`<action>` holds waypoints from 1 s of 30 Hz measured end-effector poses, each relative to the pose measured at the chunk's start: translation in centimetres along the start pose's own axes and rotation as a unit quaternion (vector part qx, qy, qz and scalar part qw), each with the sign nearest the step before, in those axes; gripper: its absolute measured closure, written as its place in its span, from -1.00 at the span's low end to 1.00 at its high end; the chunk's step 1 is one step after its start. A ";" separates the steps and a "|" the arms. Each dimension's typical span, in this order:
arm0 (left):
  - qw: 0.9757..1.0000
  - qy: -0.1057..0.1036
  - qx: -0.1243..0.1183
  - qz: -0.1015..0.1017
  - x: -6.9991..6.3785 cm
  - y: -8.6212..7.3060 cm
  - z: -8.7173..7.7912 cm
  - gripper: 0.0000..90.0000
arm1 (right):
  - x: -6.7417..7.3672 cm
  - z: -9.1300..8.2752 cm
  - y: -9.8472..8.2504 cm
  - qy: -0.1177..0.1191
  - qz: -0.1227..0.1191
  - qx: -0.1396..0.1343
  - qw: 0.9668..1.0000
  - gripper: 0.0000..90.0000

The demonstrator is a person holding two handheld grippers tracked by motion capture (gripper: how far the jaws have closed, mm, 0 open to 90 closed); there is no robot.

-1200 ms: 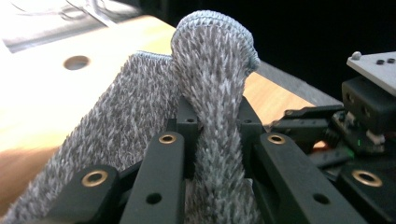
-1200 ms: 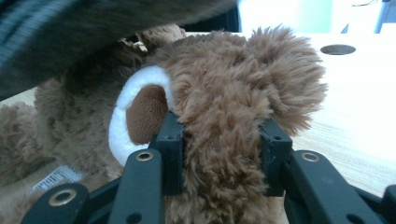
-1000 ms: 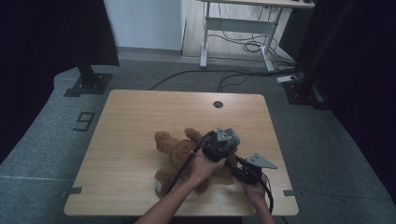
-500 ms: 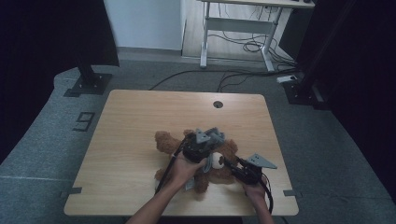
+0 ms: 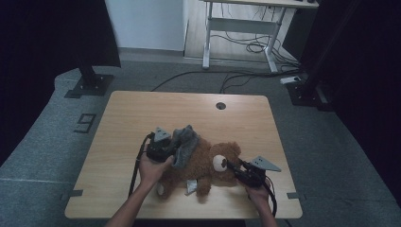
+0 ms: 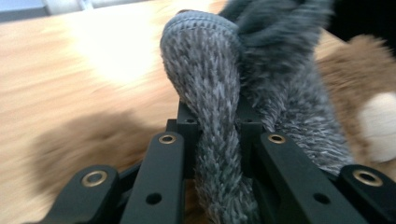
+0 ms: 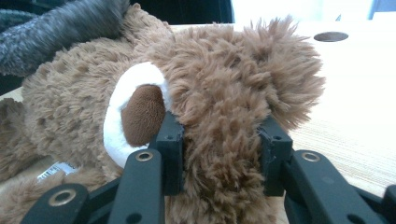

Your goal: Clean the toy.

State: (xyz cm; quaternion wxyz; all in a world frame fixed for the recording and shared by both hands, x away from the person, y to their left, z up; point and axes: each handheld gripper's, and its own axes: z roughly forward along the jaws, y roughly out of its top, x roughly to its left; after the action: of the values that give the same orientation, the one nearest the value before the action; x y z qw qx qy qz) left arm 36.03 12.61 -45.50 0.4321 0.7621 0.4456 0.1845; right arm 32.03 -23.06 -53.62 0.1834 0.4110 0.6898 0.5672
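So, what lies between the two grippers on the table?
In the high view, the brown teddy bear lies between the left gripper and the right gripper, with the grey knitted garment draped over its left side.

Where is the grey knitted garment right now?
In the high view the grey knitted garment lies draped over the teddy bear left of the table's centre, clamped in the left gripper.

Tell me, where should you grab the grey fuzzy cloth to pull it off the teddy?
Probably by its knitted hem, where the left gripper already pinches the grey fuzzy cloth. Come from the teddy bear's body side, at the left of the high view: there the hem is bunched into a narrow fold that fits between the jaws. The right gripper clamps the bear's head.
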 end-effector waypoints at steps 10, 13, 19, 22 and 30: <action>0.997 -0.050 -0.024 0.045 -5.7 4.1 0.5 0.72 | 0.0 0.0 0.0 -0.001 0.003 -0.001 1.000 0.35; 0.995 -0.069 -0.018 0.067 -8.7 5.5 1.9 0.72 | 0.0 0.0 0.0 0.000 0.003 -0.001 1.000 0.35; 0.989 -0.085 0.011 0.118 -14.6 6.8 6.3 0.72 | -0.1 0.0 0.0 0.002 0.004 0.001 1.000 0.35; 0.986 -0.088 0.036 0.141 -16.4 6.1 8.2 0.72 | 0.0 -0.1 0.0 0.002 0.005 0.000 1.000 0.35; 0.983 -0.078 0.053 0.157 -16.8 4.0 9.9 0.72 | -0.1 0.1 -0.1 0.001 0.010 0.008 1.000 0.35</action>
State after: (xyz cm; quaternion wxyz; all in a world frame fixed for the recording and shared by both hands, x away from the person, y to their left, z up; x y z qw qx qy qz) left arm 35.78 -7.32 -45.98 0.3906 0.8563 0.2941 0.1663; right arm 32.10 -23.10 -53.78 0.1739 0.4190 0.6901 0.5639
